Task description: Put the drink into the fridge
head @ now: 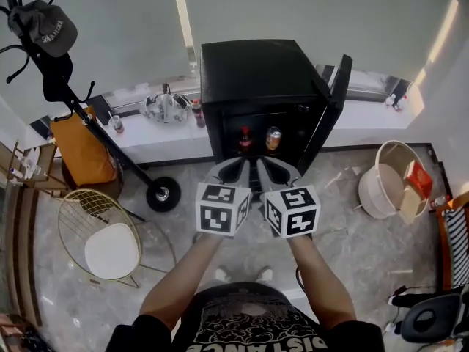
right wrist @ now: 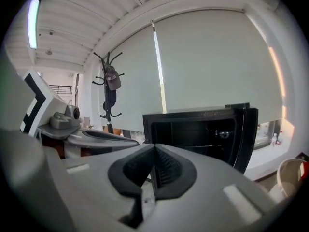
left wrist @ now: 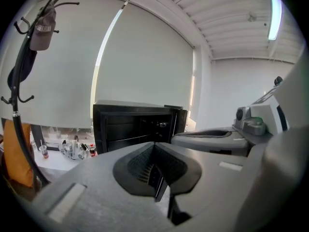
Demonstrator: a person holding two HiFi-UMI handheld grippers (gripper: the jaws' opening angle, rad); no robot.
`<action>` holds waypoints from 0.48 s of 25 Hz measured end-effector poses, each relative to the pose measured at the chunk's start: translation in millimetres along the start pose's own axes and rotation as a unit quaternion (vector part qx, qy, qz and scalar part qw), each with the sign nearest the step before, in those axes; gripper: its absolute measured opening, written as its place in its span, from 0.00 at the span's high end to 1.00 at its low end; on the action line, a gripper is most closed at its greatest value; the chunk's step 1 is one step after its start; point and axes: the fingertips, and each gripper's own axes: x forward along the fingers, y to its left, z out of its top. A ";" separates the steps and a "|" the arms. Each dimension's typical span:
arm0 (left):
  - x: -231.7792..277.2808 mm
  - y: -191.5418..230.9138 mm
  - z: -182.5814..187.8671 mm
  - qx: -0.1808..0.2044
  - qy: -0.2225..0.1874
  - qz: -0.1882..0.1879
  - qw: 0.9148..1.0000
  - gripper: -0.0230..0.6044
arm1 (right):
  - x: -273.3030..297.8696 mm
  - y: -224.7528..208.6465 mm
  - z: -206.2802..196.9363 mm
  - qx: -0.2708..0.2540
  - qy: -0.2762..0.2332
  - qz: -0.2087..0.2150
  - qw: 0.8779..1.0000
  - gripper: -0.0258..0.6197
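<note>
Black fridge (head: pixel 253 72) ahead of both claws. Inside it: dark red bottle (head: pixel 245 139), gold can (head: pixel 273 138). Left claw (head: pixel 236 166) and right claw (head: pixel 275 166): grey, with black-and-white square-marked cubes. Floor (head: pixel 344 240) beneath: grey, marbled. Orange bag (head: pixel 80 149) left of left claw.

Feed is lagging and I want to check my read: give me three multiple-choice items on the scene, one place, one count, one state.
1. On which side of the fridge, in the head view, is its door? A left B top C right
2. How many drinks show inside the fridge? A none B two C four
3. How are the left gripper and right gripper? A both shut, empty B both open C one holds a can

1 C: the door stands swung out at the right edge.
2 B: a bottle and a can stand side by side.
3 A: each one's jaws meet with nothing between.
</note>
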 end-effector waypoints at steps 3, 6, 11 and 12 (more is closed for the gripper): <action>-4.5 -1.8 0.8 -0.006 -0.005 -0.009 1.000 0.96 | -5.4 3.0 8.3 -0.010 -0.010 -0.019 1.000 0.96; -7.4 -3.8 0.4 -0.008 -0.008 -0.016 1.000 0.96 | -8.9 3.7 13.7 -0.020 -0.014 -0.032 0.999 0.96; -12.0 -4.0 5.5 -0.007 -0.015 -0.018 1.000 0.96 | -13.8 7.4 12.4 -0.017 -0.014 -0.039 0.999 0.96; -12.8 -4.2 6.3 -0.006 -0.016 -0.019 1.000 0.96 | -14.6 8.0 12.6 -0.018 -0.014 -0.041 0.999 0.96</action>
